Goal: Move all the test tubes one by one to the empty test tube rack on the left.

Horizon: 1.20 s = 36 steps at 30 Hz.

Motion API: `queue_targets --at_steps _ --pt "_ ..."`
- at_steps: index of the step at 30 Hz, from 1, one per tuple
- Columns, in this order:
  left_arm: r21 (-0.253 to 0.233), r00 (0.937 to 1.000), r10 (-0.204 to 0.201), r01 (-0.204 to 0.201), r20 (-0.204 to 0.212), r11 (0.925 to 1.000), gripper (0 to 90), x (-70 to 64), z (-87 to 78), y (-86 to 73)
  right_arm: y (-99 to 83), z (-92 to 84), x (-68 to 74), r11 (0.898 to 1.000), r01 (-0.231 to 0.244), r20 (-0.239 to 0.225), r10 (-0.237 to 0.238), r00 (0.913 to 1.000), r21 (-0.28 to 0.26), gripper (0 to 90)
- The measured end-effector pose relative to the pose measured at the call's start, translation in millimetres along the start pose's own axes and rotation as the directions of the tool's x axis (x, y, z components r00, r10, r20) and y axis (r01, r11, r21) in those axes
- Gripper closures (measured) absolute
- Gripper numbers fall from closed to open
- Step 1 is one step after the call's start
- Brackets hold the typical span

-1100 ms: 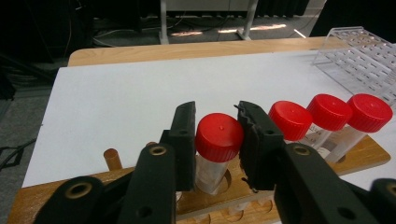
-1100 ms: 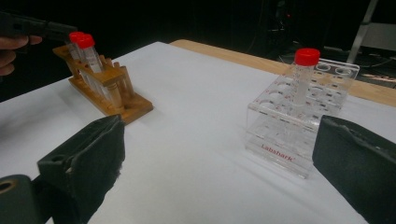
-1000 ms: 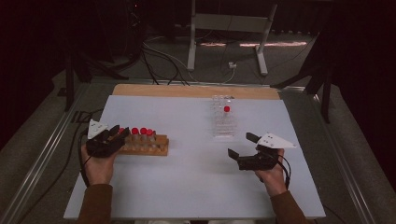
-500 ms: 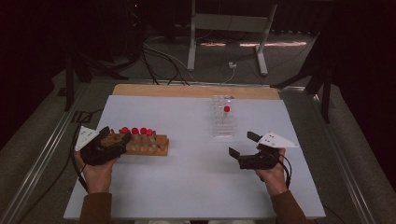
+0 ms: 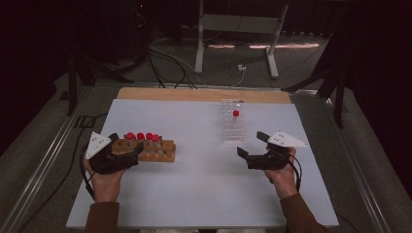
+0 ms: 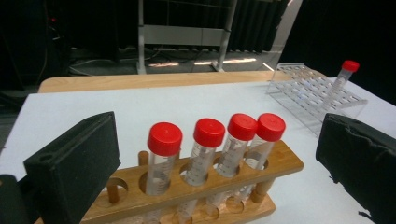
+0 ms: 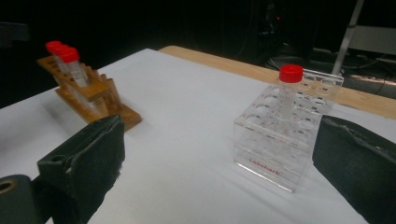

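Note:
A wooden rack [image 5: 154, 151] [image 6: 261, 170] [image 7: 100, 100] stands at the table's left and holds several red-capped tubes [image 5: 141, 137] [image 6: 209, 140] upright. My left gripper [image 5: 127, 145] [image 6: 217, 140] sits at the rack's left end. Its jaws have just been opening and now stand wide, with the tubes ahead between them and untouched. A clear plastic rack [image 5: 232, 127] [image 6: 317, 91] [image 7: 280, 140] at mid-right carries one red-capped tube [image 5: 235, 114] [image 7: 289, 88]. My right gripper [image 5: 251, 144] [image 7: 219, 140] is open and empty, just in front of the clear rack.
The white tabletop [image 5: 204, 194] has a wooden strip [image 5: 204, 94] along its far edge. Beyond it, the dark floor has cables and a metal stand [image 5: 238, 29]. Metal rails run along both sides of the table.
My left gripper's jaws have spread apart at the wooden rack's left end, and that hand has eased back slightly. The right hand has stayed put.

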State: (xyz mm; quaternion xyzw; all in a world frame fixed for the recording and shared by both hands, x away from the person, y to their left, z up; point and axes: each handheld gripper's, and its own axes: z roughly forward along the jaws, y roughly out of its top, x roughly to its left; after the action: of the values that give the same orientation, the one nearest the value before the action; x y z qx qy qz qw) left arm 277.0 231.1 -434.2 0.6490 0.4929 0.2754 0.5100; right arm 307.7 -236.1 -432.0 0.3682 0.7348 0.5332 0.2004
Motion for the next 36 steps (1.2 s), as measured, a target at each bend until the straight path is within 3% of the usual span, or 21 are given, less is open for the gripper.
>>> queue_targets --at_steps 13,19,24,29,36 --pt "-0.036 0.9994 -0.016 0.018 0.03 0.9992 0.5 -4.3 -6.4 3.8 25.0 30.8 -14.6 1.0 -0.017 0.055 0.017 0.9984 0.005 4.3" --pt "-0.061 0.999 -0.029 0.031 0.035 0.9977 0.5 -3.7 -10.7 6.7 29.5 54.3 -25.1 0.999 -0.021 0.088 0.017 0.9959 0.049 5.7" --pt "-0.069 0.9984 -0.044 0.046 0.035 0.9966 0.5 -1.7 -13.5 7.2 26.8 75.3 -36.6 0.995 -0.056 0.114 0.047 0.9924 0.086 7.8" --pt "-0.077 0.9979 -0.054 0.057 0.037 0.9954 0.5 0.2 -15.8 7.7 22.4 92.9 -43.9 0.991 -0.078 0.145 0.062 0.9874 0.107 20.8" --pt "-0.071 0.9977 -0.051 0.054 0.045 0.9961 0.5 -1.8 -14.4 7.5 15.2 110.8 -45.8 0.991 -0.058 0.19 0.034 0.9811 0.121 44.8"
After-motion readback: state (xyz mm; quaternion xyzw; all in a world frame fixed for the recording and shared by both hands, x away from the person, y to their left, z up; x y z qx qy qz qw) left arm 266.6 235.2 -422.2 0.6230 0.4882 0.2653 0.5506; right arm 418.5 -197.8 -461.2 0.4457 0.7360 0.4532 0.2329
